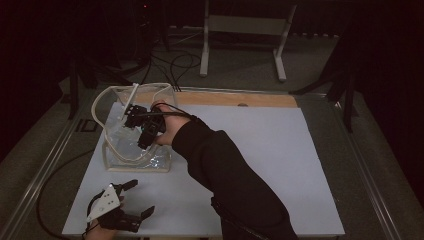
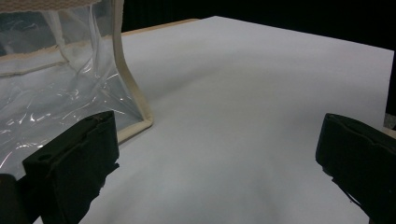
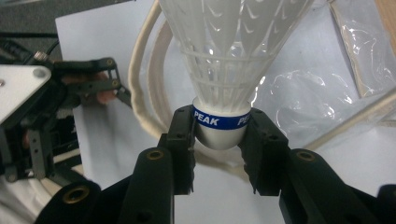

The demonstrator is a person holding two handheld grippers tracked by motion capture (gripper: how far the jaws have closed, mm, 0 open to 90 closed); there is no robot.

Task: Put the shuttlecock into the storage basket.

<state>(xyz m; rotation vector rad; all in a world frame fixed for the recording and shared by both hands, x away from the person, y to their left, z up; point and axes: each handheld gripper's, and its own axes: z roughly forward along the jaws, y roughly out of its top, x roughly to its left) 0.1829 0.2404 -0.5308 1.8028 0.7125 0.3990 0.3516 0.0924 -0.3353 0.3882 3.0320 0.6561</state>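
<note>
A white plastic shuttlecock (image 3: 229, 60) with a blue "PEAK" band has its cork base clamped between the jaws of my right gripper (image 3: 220, 140). In the high view that right gripper (image 1: 145, 132) hangs over the mouth of a clear plastic bag (image 1: 120, 150) with cream trim and handles, standing at the left of the white board (image 1: 260, 150). My left gripper (image 1: 141, 197) rests open near the board's front left corner, holding nothing. From the left gripper view the bag (image 2: 56, 84) stands just beyond the left jaw, and the left gripper (image 2: 215, 161) spans bare board.
A wooden strip (image 1: 235, 98) runs along the board's far edge. Beyond it a white metal stand (image 1: 245, 35) and loose cables (image 1: 175, 62) sit on the floor. The person's dark sleeve (image 1: 230, 185) crosses the board's middle.
</note>
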